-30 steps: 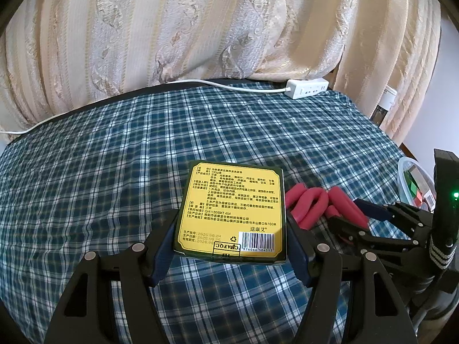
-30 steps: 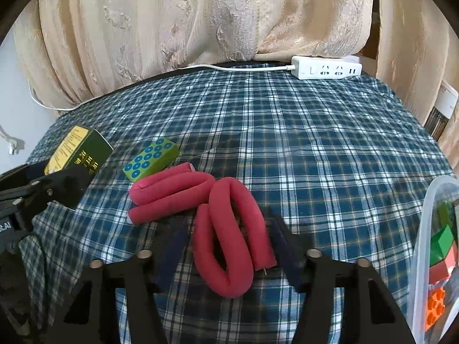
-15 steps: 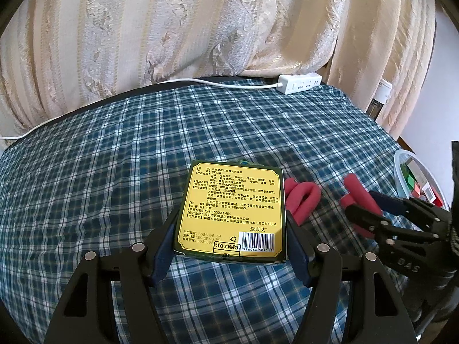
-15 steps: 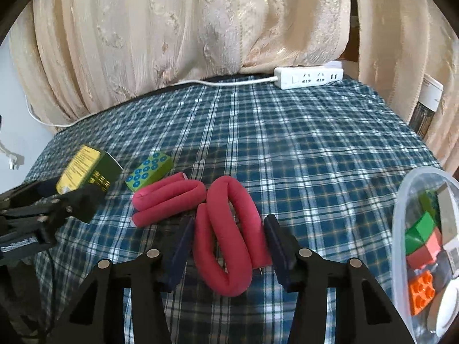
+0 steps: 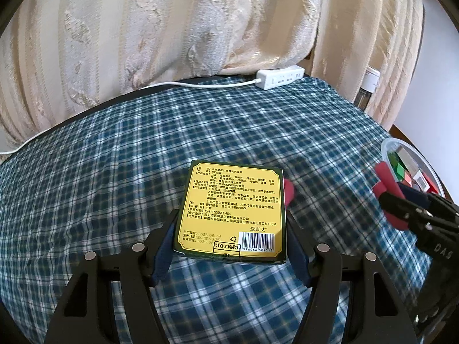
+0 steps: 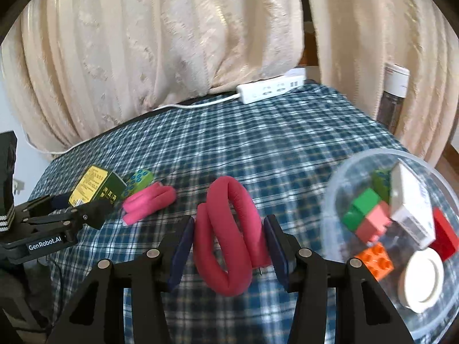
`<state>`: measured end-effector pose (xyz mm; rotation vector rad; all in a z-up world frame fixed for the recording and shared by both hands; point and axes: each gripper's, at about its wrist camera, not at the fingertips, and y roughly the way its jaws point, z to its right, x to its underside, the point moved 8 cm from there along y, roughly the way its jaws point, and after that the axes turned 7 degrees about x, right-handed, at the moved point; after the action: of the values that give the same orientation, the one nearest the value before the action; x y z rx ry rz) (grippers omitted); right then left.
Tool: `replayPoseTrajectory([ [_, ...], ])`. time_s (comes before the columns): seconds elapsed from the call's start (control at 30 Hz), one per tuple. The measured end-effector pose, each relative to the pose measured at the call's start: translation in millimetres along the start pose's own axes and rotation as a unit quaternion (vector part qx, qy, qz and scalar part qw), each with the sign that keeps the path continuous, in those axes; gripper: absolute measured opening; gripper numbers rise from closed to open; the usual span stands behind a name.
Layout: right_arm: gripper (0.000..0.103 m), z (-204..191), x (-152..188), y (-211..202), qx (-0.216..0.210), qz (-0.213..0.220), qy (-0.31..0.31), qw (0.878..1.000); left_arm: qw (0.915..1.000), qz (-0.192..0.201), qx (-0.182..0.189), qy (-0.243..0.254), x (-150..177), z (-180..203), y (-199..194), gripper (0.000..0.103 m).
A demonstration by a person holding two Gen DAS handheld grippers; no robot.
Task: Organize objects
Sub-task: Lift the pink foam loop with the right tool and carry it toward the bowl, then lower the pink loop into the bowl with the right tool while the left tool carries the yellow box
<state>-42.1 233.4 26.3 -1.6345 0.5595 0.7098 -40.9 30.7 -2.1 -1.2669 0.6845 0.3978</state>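
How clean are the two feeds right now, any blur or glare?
Left wrist view: box label sharp, curtain smeared, fisheye bending the table edge. Right wrist view: bin and its blocks blurred, foam roller fairly crisp, corners vignetted.

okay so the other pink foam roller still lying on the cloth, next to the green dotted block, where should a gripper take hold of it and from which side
Grip the folded pink foam roller across its middle, coming from above, fingers on its two long sides. It lies flat on the plaid cloth, doubled into two soft parallel strands that should squeeze together. The dotted block and the yellow box crowd its far left end, so stay clear of that end.
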Motion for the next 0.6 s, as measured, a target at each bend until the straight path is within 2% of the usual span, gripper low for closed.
replayPoseTrajectory([
  [0.3, 0.053, 54.4, -1.0, -21.9, 0.026, 0.028, 0.06, 0.997, 0.9995, -0.007, 0.011, 0.03, -4.5, 35.2, 5.2, 0.068],
  [0.6, 0.053, 115.4, 4.3, -37.9, 0.064, 0.049, 0.126, 0.989, 0.9977, -0.013, 0.028, 0.06, -8.8, 75.4, 12.7, 0.068],
])
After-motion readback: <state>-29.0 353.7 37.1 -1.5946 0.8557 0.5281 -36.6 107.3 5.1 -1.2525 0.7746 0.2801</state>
